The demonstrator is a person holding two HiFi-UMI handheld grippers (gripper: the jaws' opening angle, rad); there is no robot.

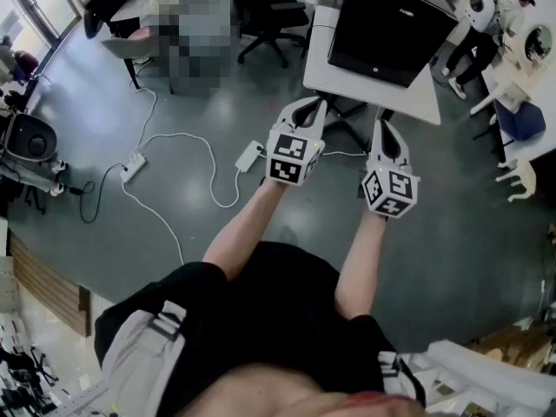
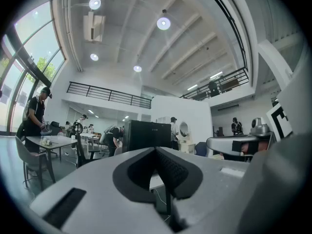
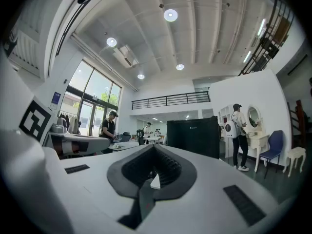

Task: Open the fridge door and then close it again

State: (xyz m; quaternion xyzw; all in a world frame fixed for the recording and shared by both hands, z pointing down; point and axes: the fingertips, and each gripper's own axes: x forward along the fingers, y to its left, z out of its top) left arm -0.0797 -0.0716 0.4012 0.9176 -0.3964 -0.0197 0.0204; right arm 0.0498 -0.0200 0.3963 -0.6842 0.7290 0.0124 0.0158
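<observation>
Left gripper (image 1: 314,104) and right gripper (image 1: 380,118) are held shut, empty; the fridge (image 1: 387,29) door, likely stiff, is best hooked at its free edge.

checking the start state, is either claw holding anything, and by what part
Nothing is held: the left claw and the right claw are both shut and empty.

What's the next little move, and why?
Probably step closer to the black fridge on the white table: the left hand-held gripper and the right hand-held gripper are both shut, empty and not touching it yet.
</observation>
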